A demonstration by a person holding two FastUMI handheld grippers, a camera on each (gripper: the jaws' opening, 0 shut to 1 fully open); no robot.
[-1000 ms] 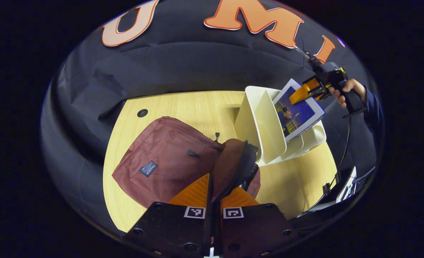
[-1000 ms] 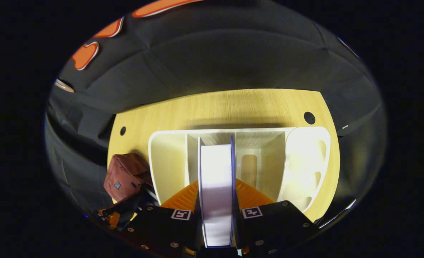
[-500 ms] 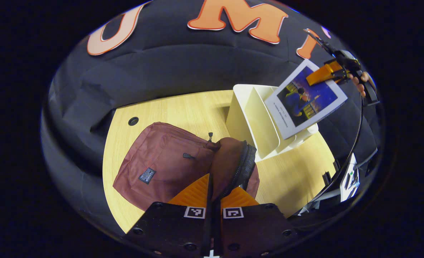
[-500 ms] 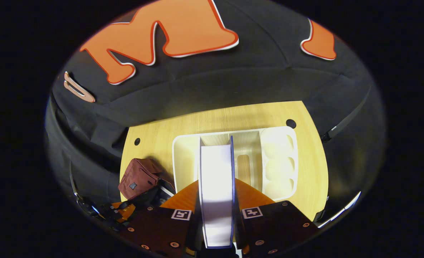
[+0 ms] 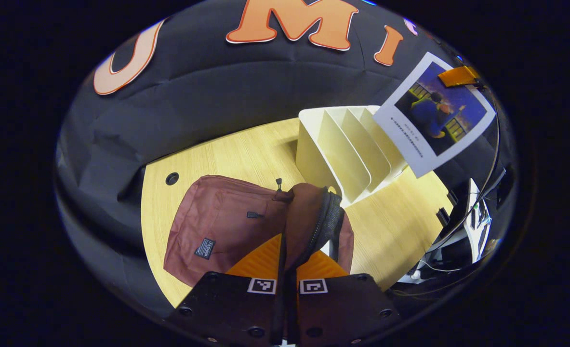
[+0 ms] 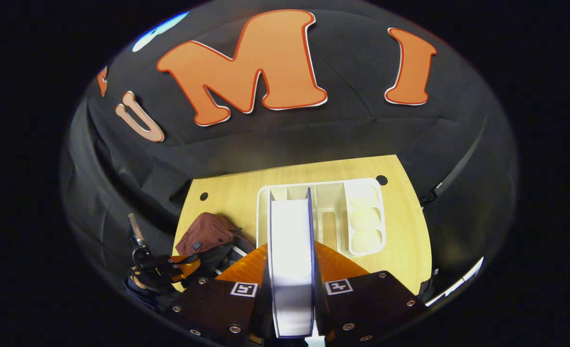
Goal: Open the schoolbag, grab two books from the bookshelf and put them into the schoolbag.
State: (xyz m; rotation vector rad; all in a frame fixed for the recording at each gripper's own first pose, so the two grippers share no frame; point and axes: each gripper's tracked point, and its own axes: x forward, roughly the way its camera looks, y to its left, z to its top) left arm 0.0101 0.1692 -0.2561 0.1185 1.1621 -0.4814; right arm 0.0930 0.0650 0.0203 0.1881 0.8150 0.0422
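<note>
Left tool [image 5: 287,270] is clamped on the schoolbag [image 5: 227,221] flap at 6 o'clock. Right tool [image 6: 292,289] grips a book [image 6: 290,260] edge-on, raised high.

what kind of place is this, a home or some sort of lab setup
Likely a staged recording booth, not a home: black cloth wall behind a bare wooden table, holding just a white bookshelf and a schoolbag.

Pale wooden table [image 5: 246,154], black cloth wall [image 5: 207,96]

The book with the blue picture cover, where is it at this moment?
The book with the blue picture cover hangs in the air at upper right of the left gripper view, above the cream plastic bookshelf, clamped by the right gripper.
</note>
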